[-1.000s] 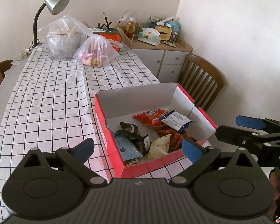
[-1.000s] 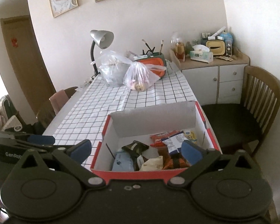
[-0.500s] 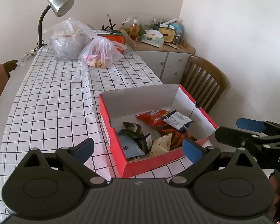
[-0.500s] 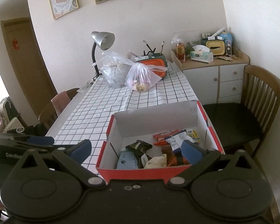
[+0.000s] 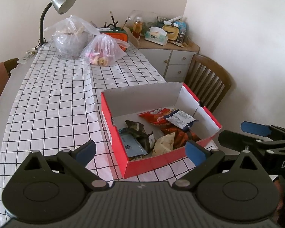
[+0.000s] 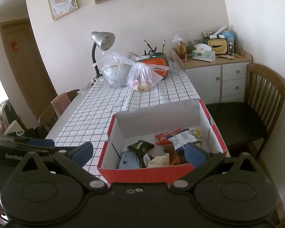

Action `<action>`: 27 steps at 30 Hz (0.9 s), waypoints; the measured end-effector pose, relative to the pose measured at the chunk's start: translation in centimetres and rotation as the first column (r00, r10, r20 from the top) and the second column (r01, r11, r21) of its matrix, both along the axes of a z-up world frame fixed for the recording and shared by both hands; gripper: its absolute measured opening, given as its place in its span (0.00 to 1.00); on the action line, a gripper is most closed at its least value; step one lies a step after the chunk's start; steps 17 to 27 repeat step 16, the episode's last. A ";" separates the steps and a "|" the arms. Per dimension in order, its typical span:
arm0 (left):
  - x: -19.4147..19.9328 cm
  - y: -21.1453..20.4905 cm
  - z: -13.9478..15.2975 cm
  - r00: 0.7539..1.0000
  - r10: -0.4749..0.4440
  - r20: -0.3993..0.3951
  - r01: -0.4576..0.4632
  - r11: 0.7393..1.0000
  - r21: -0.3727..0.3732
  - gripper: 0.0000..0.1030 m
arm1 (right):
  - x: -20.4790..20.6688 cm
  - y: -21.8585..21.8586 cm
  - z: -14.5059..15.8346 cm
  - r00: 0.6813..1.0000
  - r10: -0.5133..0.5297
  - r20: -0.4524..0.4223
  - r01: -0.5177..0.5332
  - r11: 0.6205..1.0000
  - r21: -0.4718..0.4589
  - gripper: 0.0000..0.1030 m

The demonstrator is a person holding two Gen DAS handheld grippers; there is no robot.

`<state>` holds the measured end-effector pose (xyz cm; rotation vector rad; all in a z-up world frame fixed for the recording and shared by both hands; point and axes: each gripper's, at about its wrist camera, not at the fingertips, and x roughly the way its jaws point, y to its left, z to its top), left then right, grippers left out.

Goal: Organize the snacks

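Note:
A red cardboard box (image 5: 152, 164) with a white inside stands at the near right corner of the checked table (image 5: 53, 98). Several snack packets lie inside: a red packet (image 5: 155, 115), a white and blue one (image 5: 181, 118), a dark green one (image 5: 136, 131), a light blue one (image 5: 132, 145) and a beige one (image 5: 164, 142). My left gripper (image 5: 140, 151) hovers open in front of the box, holding nothing. My right gripper (image 6: 138, 152) is open too, held above the box's (image 6: 142, 172) near wall; it shows in the left wrist view as the right gripper (image 5: 254, 134).
Two clear plastic bags (image 5: 70, 38) (image 5: 104, 51), a desk lamp (image 5: 60, 1) and an orange container (image 5: 115, 36) stand at the table's far end. A wooden chair (image 5: 209, 79) and a cluttered cabinet (image 5: 167, 51) are to the right. Another chair (image 6: 60, 104) is at the left side.
Both grippers have drawn back and risen a little, so the box looks smaller and farther off. Both stayed open; the packets have not moved.

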<state>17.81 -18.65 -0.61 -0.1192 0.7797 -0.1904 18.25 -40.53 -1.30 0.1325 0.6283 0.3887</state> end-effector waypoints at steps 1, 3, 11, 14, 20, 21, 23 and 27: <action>0.0 0.0 0.0 1.000 -0.001 -0.001 0.001 1.000 0.000 0.98 | -0.1 0.0 -0.1 1.000 -0.001 -0.002 0.001 1.000 0.000 1.00; 0.0 -0.1 -0.1 1.000 -0.004 -0.003 0.004 1.000 0.001 0.98 | -0.2 0.0 -0.2 1.000 -0.003 -0.004 0.003 1.000 -0.001 1.00; 0.1 -0.4 -0.4 1.000 -0.017 -0.008 0.017 1.000 -0.002 0.98 | -0.4 -0.4 -0.5 1.000 -0.017 -0.011 0.017 1.000 -0.001 1.00; 0.2 -0.5 -0.5 1.000 -0.022 -0.012 0.022 1.000 -0.005 0.98 | -0.2 -0.5 -0.8 1.000 -0.023 -0.018 0.023 1.000 -0.004 1.00; 0.2 -0.5 -0.5 1.000 -0.024 -0.012 0.023 1.000 -0.005 0.98 | -0.2 -0.5 -1.1 0.999 -0.027 -0.026 0.027 1.000 -0.007 1.00; 0.2 -0.5 -0.5 1.000 -0.024 -0.012 0.023 1.000 -0.005 0.98 | -0.2 -0.5 -1.1 0.999 -0.027 -0.026 0.027 1.000 -0.007 1.00; 0.2 -0.5 -0.5 1.000 -0.024 -0.012 0.023 1.000 -0.005 0.98 | -0.2 -0.5 -1.1 0.999 -0.027 -0.026 0.027 1.000 -0.007 1.00; 0.2 -0.5 -0.5 1.000 -0.024 -0.012 0.023 1.000 -0.005 0.98 | -0.2 -0.5 -1.1 0.999 -0.027 -0.026 0.027 1.000 -0.007 1.00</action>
